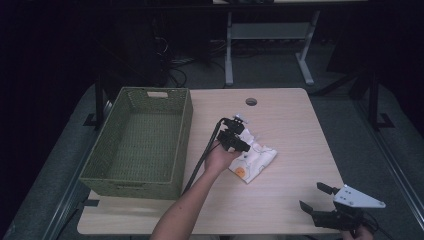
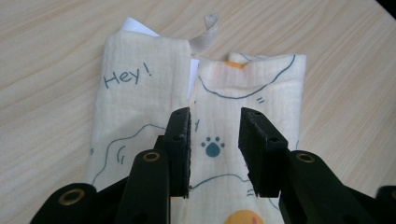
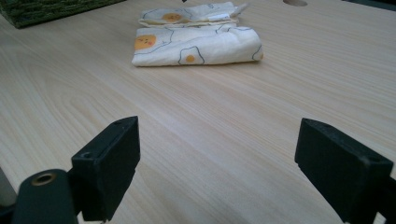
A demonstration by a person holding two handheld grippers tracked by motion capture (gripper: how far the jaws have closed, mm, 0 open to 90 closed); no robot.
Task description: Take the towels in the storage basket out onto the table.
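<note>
Hovering: left gripper over folded cloth, jaws part-spread, no pinch yet | right gripper wide apart, idle | basket empty | prob. early, cloth to move.

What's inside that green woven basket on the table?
Nothing that I can see: the green woven basket shows only its bare woven floor. Its near wall hides a strip of floor just behind it.

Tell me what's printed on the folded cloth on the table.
The cloth is cream with fried eggs, a blue paw print and "Hey!"; the left gripper view shows it best.
</note>
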